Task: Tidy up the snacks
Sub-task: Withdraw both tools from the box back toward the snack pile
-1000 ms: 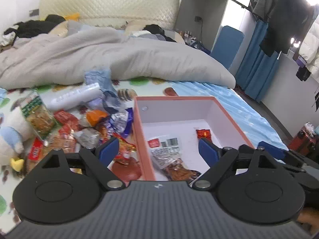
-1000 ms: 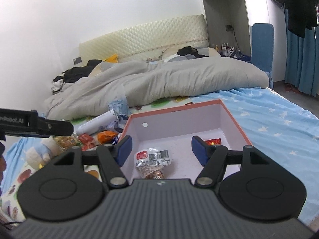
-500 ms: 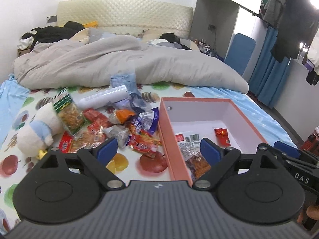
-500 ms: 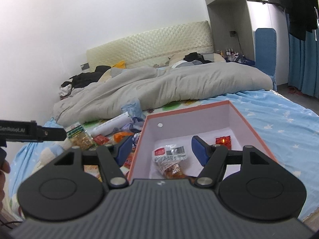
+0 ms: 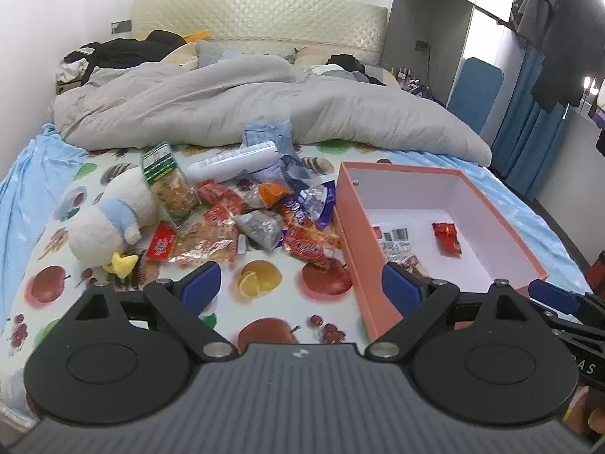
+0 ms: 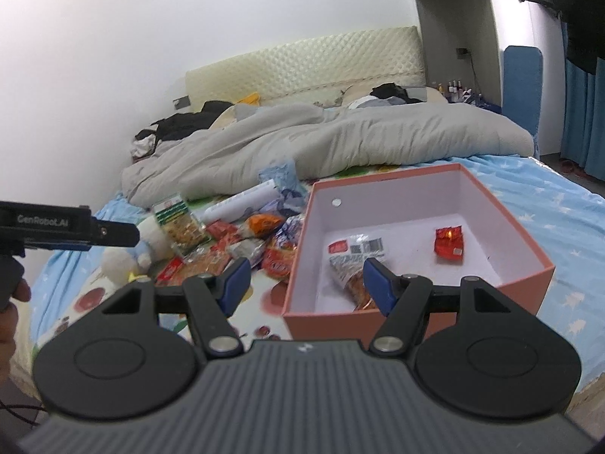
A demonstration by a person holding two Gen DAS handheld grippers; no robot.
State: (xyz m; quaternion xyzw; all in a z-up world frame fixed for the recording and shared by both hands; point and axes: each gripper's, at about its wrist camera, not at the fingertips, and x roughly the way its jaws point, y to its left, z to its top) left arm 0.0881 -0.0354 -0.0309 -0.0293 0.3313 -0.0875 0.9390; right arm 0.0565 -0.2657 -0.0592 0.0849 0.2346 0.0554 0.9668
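Observation:
A heap of snack packets [image 5: 261, 223] [image 6: 242, 242] lies on the fruit-print sheet, left of a pink box [image 5: 349, 223] [image 6: 529, 249]. Inside the box lie a small red packet [image 5: 447, 237] [image 6: 449, 245] and a clear bag with a barcode label [image 5: 397, 240] [image 6: 355, 261]. My left gripper [image 5: 300, 289] hovers open and empty above the sheet, near the box's front left corner. My right gripper [image 6: 306, 282] is open and empty too, straddling the box's near left wall from above. The left gripper's side [image 6: 68, 227] shows at the left of the right wrist view.
A plush duck [image 5: 109, 223] sits left of the snacks. A white tube [image 5: 234, 162] and a blue bag [image 5: 266, 136] lie behind them. A grey duvet [image 5: 245, 109] covers the far half of the bed. A hand [image 6: 11, 302] holds the left gripper.
Both grippers have drawn back and leftward from the box, so the snack heap and plush duck now show in full. Both pairs of jaws stay as wide as before.

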